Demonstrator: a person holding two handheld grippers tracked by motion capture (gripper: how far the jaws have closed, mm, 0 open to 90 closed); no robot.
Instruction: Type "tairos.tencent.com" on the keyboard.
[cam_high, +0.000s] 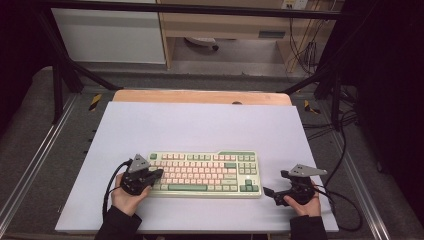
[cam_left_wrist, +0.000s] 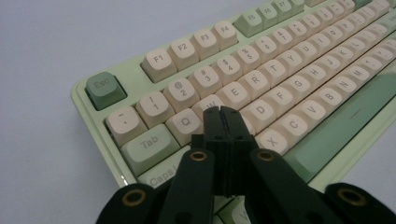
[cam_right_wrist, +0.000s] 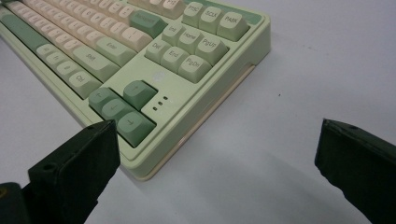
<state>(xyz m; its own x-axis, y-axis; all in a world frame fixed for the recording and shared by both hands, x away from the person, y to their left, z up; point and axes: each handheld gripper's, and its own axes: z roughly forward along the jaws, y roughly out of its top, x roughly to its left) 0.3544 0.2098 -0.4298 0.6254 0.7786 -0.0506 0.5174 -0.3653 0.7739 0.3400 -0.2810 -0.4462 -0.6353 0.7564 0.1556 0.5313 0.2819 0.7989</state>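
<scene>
A pale green keyboard (cam_high: 205, 174) with cream and green keys lies on the white table surface, near the front. My left gripper (cam_high: 158, 174) is over the keyboard's left end. In the left gripper view its jaws are pressed together with nothing between them, and the gripper (cam_left_wrist: 223, 113) has its tips just above the W and S keys of the keyboard (cam_left_wrist: 280, 70). My right gripper (cam_high: 272, 195) rests on the table just right of the keyboard, pointing at it. In the right gripper view the gripper (cam_right_wrist: 217, 144) is wide open and empty beside the arrow-key corner of the keyboard (cam_right_wrist: 187, 107).
The white mat (cam_high: 200, 125) covers the table, with a wooden edge (cam_high: 200, 96) at the back. Black cables (cam_high: 345, 200) trail off the right side. Dark metal frame posts (cam_high: 57, 85) stand at both far corners.
</scene>
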